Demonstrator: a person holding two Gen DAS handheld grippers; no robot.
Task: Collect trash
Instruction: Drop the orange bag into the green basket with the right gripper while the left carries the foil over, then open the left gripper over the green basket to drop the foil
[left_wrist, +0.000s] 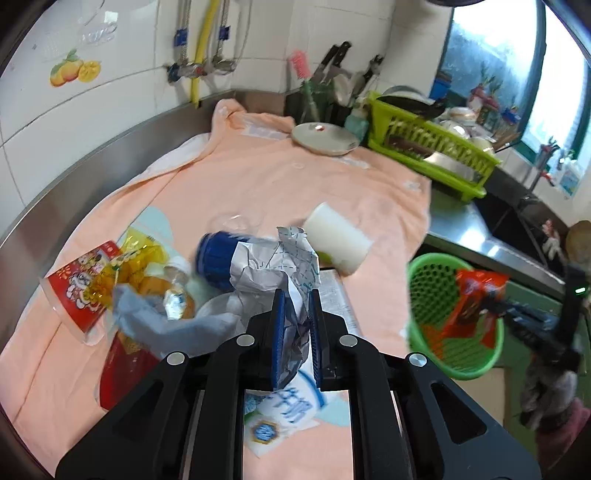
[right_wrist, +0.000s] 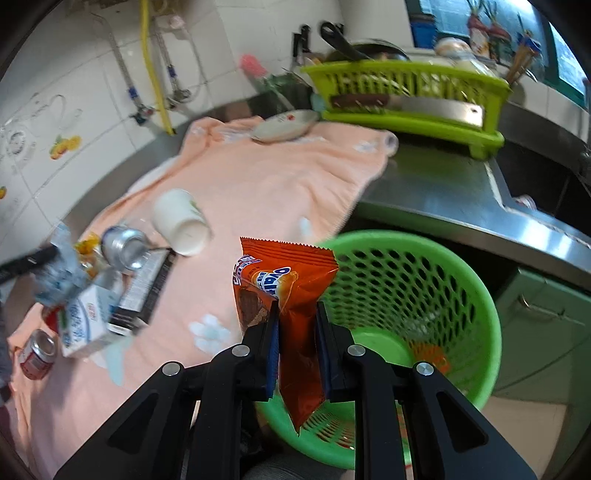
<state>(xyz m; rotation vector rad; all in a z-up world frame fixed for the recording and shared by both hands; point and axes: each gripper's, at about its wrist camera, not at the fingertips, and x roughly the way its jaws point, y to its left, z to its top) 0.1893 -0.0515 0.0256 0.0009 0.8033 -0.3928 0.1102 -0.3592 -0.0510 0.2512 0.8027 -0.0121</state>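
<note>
So the trash is mostly not collected yet. An orange wrapper (right_wrist: 284, 291) is pinched in the right gripper (right_wrist: 297, 314) right over the green bin (right_wrist: 476, 295), not dropped so far, and something orange can already be seen at the bin's bottom. A crumpled paper (left_wrist: 273, 266) is clamped in the left gripper (left_wrist: 295, 306), jaws nearly together on it, lifted just above the pile. Left on the peach cloth (left_wrist: 258, 177): a white cup (left_wrist: 338, 240), a blue-capped bottle (left_wrist: 218, 258), a red packet (left_wrist: 79, 284), a milk carton (right_wrist: 85, 325), a can (right_wrist: 37, 354), a dark box (right_wrist: 144, 291). Plenty of work is judged to remain.
</note>
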